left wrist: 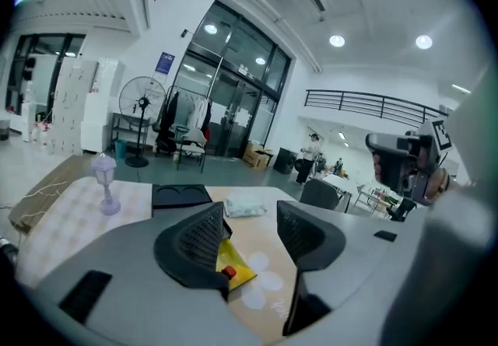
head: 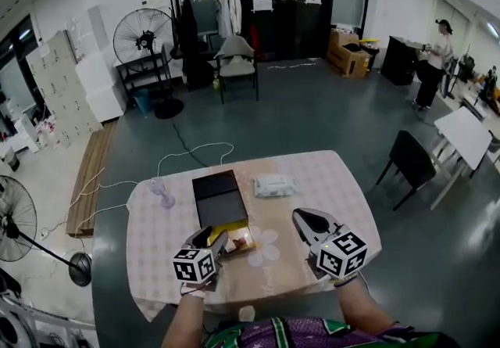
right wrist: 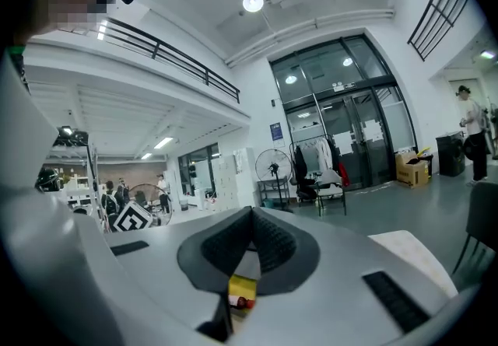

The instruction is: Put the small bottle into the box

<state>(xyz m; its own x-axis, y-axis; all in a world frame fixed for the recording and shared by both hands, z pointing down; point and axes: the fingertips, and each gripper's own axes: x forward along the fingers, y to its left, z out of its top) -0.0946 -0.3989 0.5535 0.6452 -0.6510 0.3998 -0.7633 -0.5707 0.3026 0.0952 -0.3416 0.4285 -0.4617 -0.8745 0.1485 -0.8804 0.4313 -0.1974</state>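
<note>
A black box lies open on the table, with a yellow part at its near end. A small bottle with a red cap rests at the yellow part's right edge; whether it is inside I cannot tell. My left gripper hovers right over that spot, open, with nothing between its jaws. In the left gripper view the red cap and the yellow part show just beside the left jaw. My right gripper is to the right, apart from the box, shut on nothing.
The table has a pale checked cloth. A white packet lies right of the box and a small purple lamp stands to its left. White cables trail on the floor behind. A black chair stands at the right.
</note>
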